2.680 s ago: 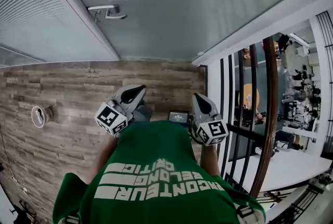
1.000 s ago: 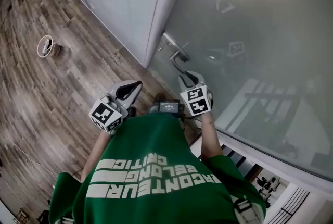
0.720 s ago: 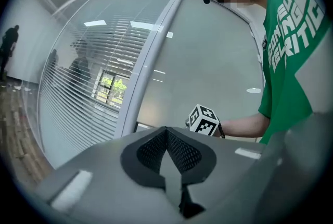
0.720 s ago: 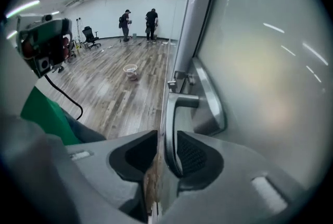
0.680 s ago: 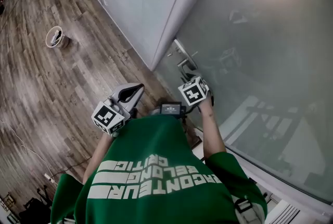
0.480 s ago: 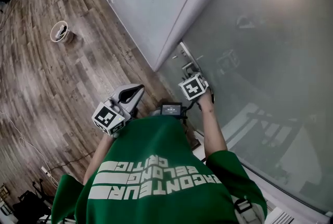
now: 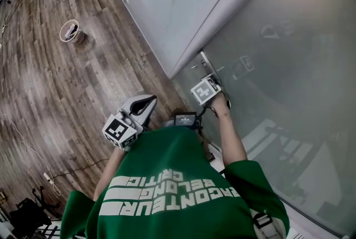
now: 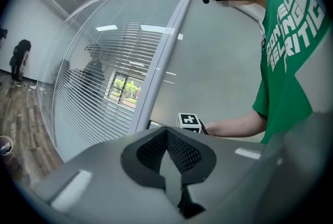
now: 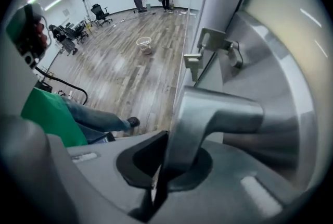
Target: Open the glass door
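Jaws of the right gripper (image 9: pixel 157 178), pointing down, have just been closing and pinch the metal lever handle (image 9: pixel 208 113) of the glass door (image 7: pixel 289 65), which stands at the person's right, just past the pale frame post (image 7: pixel 239 15). The lever's long axis appears to run level along the glass, so pressing it down looks like the coming move. Nearer the body, the left gripper (image 7: pixel 146 102) hangs at the waist, jaws pressed together on nothing, well apart from the door. Wood-plank floor (image 7: pixel 67 93) spreads left, with a small round basket (image 7: pixel 69 31) far off.
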`<control>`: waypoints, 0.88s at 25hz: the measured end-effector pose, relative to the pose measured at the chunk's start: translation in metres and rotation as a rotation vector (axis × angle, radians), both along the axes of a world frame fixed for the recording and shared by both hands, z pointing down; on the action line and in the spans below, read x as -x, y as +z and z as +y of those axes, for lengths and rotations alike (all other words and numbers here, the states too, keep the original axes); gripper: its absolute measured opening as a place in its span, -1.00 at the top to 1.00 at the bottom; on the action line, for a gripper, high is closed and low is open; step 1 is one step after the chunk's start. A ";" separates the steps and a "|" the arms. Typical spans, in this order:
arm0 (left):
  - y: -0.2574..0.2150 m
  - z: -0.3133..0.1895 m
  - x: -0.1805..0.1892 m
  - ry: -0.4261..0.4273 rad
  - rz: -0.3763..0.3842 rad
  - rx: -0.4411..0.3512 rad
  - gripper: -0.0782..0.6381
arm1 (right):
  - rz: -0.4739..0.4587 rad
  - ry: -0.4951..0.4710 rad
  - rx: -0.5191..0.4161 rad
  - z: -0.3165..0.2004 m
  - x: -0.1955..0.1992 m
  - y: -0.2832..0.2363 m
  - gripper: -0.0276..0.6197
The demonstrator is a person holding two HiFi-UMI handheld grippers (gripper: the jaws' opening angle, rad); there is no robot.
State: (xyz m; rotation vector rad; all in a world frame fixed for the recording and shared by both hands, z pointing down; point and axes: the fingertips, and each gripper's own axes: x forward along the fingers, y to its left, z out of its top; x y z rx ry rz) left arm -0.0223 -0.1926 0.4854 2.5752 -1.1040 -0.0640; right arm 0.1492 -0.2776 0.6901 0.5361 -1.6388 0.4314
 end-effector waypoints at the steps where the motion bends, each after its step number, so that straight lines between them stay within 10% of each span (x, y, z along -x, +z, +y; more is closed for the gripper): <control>1: 0.004 -0.002 0.000 -0.001 -0.003 -0.006 0.74 | -0.003 -0.001 0.020 0.001 -0.003 0.001 0.94; 5: 0.010 -0.010 -0.003 0.008 -0.003 -0.012 0.74 | 0.066 0.025 0.067 0.010 -0.025 -0.003 0.94; 9: 0.012 -0.020 -0.014 0.043 -0.014 -0.010 0.74 | -0.111 0.008 0.026 0.012 0.004 0.008 0.94; 22: 0.020 -0.052 -0.063 0.153 -0.009 -0.037 0.74 | -0.427 -0.026 -0.383 -0.025 0.034 0.011 0.94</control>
